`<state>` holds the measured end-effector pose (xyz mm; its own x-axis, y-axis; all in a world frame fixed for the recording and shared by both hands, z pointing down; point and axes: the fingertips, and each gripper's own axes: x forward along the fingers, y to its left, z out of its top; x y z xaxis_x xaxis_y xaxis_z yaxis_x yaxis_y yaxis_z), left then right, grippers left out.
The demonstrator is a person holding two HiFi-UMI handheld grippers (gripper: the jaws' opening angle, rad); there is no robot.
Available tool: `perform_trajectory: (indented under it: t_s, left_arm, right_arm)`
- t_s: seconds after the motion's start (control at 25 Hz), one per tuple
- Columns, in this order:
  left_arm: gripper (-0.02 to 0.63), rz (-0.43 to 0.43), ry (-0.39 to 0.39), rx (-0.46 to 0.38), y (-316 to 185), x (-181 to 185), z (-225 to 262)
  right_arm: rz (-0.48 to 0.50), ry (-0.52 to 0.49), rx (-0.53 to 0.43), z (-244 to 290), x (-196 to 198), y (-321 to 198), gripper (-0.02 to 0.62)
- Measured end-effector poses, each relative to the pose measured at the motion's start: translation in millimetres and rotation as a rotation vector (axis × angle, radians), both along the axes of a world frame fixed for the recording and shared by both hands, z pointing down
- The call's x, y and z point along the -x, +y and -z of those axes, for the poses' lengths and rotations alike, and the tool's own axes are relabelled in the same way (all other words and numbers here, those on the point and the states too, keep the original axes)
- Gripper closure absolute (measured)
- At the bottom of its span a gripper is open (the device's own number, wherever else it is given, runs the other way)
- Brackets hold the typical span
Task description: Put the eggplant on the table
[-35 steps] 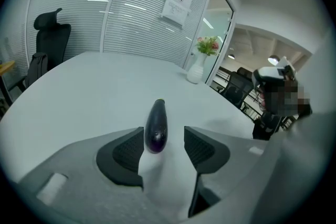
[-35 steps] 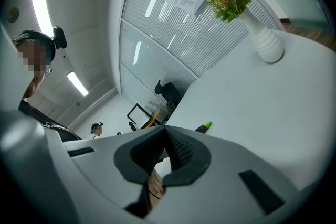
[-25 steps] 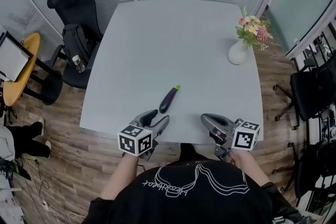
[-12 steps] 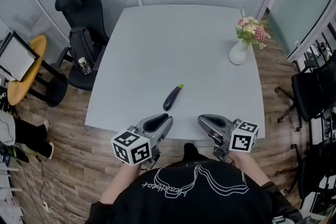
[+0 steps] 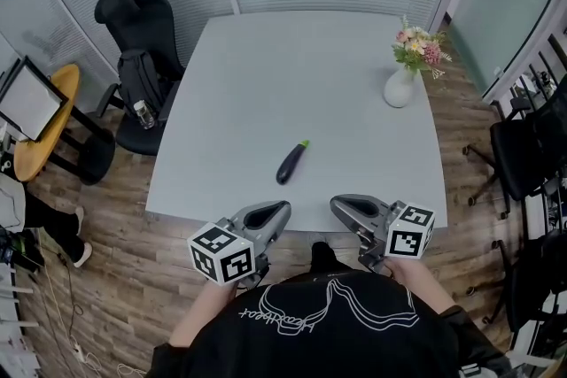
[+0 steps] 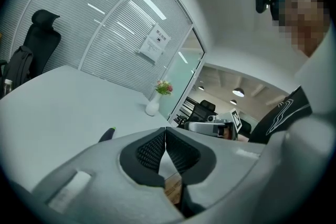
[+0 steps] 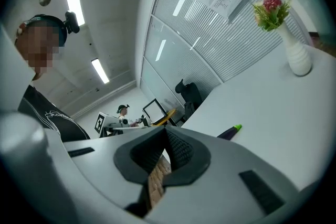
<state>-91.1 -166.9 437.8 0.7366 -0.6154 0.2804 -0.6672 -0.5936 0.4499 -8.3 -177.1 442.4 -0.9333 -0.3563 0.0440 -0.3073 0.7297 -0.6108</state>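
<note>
1. The eggplant (image 5: 291,162) lies flat on the table (image 5: 301,66), toward its near edge, with the green stem end pointing away and to the right. Nothing touches it.
2. The left claw (image 5: 276,210) is clenched, pads pressed together with nothing between them. The right claw (image 5: 340,206) is clenched on nothing as well. Both hover at the table's near edge, apart from the eggplant.
3. The placing looks done, so the step in hand is probably just keeping clear. Both claws are best held off the table. A nudge could roll the rounded eggplant, which sits fairly close to the edge.
4. A white vase (image 5: 399,89) stands at the table's far right, well apart from the eggplant. It holds a bunch of pink and yellow flowers (image 5: 418,47).
</note>
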Motion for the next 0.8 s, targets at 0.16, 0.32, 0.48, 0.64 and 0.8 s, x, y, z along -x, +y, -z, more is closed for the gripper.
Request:
perform_trajectory:
  t_s: [0.16, 0.32, 0.48, 0.64, 0.8]
  left_arm:
    - [0.591, -0.004, -0.002, -0.006, 4.7, -0.5, 0.4]
    - [0.591, -0.004, 0.001, -0.008, 8.0, -2.1, 0.5]
    - [0.591, -0.001, -0.005, -0.013, 12.4, -2.2, 1.7]
    - [0.591, 0.005, -0.008, -0.013, 19.3, 0.3, 0.3]
    - [0.591, 0.009, -0.009, -0.01, 23.4, 1.4, -0.6]
  right_arm:
    - [-0.006, 0.018, 0.011, -4.9, -0.2, 5.3, 0.588]
    - [-0.007, 0.021, 0.012, -6.2, -1.0, 10.2, 0.587]
    - [-0.006, 0.028, 0.009, -6.4, -1.3, 14.6, 0.588]
    - [-0.007, 0.047, 0.006, -8.8, -0.6, 20.9, 0.586]
    - [-0.006, 0.041, 0.006, -9.1, 0.5, 25.1, 0.586]
